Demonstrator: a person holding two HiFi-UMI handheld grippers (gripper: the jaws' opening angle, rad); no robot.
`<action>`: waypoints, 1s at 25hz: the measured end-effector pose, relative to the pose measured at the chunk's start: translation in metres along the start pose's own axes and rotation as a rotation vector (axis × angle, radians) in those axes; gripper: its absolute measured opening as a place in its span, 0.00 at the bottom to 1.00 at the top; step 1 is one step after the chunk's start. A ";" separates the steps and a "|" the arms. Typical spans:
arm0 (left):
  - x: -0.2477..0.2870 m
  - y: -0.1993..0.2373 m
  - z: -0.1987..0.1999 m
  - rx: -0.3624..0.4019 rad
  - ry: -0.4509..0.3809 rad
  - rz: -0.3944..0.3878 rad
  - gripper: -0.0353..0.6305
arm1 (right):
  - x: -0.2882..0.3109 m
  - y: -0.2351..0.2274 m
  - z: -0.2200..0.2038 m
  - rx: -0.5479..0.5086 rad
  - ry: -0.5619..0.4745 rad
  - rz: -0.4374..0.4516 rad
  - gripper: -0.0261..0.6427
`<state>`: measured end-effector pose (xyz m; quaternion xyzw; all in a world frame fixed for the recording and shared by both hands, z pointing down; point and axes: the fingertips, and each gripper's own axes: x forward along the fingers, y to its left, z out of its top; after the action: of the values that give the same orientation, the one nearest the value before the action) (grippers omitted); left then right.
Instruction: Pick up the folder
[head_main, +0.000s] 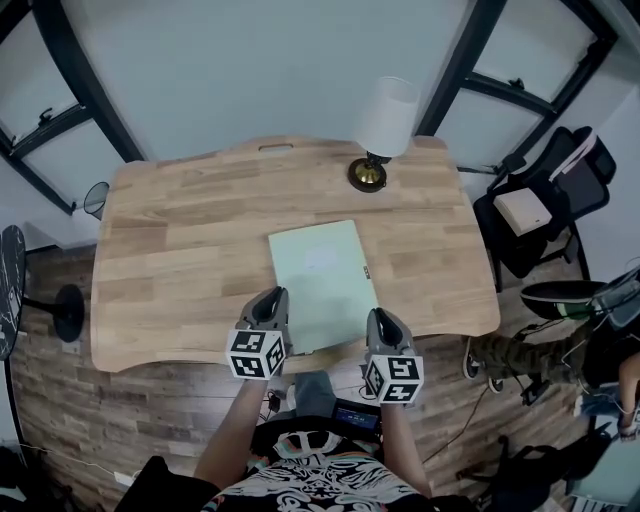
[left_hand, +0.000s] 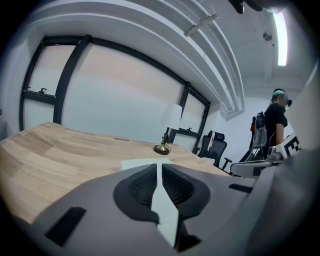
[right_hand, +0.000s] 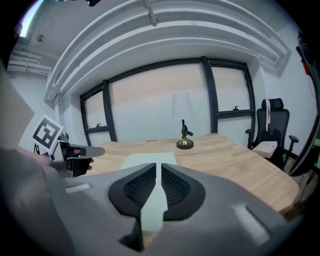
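No words, numbers or brand names can be read anywhere. The cubes on the left gripper (head_main: 273, 296) and the right gripper (head_main: 381, 316) carry only black-and-white square patterns, not letters. A small dark mark at the right edge of the pale green folder (head_main: 322, 280) is too small to read.

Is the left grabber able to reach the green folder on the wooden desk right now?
Probably yes. The left gripper is right at the near left corner of the flat pale green folder, with nothing between them. Its fingers are shut, though, so they must open first.
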<state>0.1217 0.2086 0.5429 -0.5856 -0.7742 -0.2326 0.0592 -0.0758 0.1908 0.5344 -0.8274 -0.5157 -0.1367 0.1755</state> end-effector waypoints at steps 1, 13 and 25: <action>0.004 0.003 -0.001 -0.006 0.006 0.003 0.07 | 0.005 -0.001 0.000 0.000 0.004 0.003 0.07; 0.039 0.029 -0.031 -0.088 0.107 0.031 0.20 | 0.061 -0.024 -0.014 0.013 0.105 0.029 0.08; 0.063 0.045 -0.071 -0.193 0.234 0.085 0.41 | 0.115 -0.052 -0.039 0.033 0.247 0.074 0.22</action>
<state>0.1321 0.2426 0.6413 -0.5896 -0.7106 -0.3701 0.1022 -0.0746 0.2878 0.6239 -0.8198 -0.4614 -0.2225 0.2561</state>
